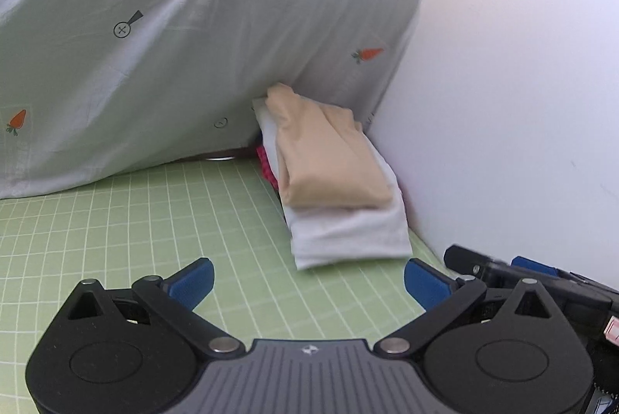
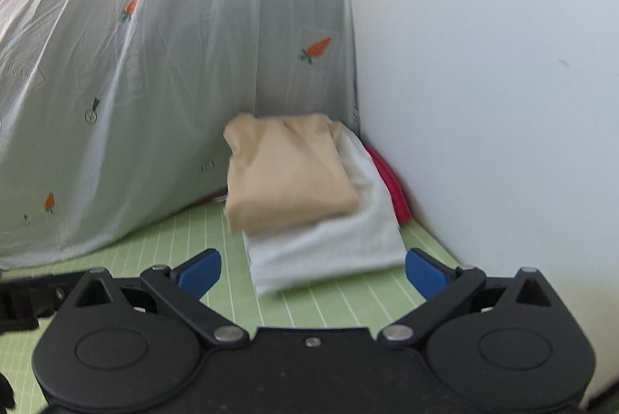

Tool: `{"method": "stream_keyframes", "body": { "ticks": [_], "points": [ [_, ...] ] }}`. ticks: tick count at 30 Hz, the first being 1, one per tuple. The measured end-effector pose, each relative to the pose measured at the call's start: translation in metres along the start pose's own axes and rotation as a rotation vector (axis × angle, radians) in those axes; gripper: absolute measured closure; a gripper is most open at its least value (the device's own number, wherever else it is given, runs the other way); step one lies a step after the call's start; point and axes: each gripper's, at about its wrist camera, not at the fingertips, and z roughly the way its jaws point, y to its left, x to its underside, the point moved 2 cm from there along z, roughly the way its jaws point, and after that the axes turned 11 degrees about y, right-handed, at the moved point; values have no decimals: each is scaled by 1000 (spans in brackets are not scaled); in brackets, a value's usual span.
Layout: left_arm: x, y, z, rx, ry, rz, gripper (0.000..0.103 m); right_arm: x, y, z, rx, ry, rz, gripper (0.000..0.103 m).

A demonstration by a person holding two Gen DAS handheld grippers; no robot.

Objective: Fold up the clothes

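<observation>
Both the left tongs (image 1: 308,281) and right tongs (image 2: 313,274) are seen spread wide, nothing between them. Just ahead, a folded beige garment (image 2: 286,170) is stacked on a white one (image 2: 329,251); judged light, limp, best pinched at folded edges. No containers are seen.

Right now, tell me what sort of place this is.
Probably a home folding station: a green grid mat, a stack of folded clothes in the corner, and a carrot-print sheet hung as a backdrop.
</observation>
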Motion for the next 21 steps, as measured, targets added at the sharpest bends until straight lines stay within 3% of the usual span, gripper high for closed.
{"method": "stream_keyframes", "body": {
  "ticks": [8, 21],
  "points": [
    [28, -2, -21, -3, 4, 24, 0, 46, -2, -16, 36, 73, -11, 0],
    [37, -11, -32, -4, -20, 48, 0, 55, -6, -29, 47, 63, -5, 0]
  ]
}}
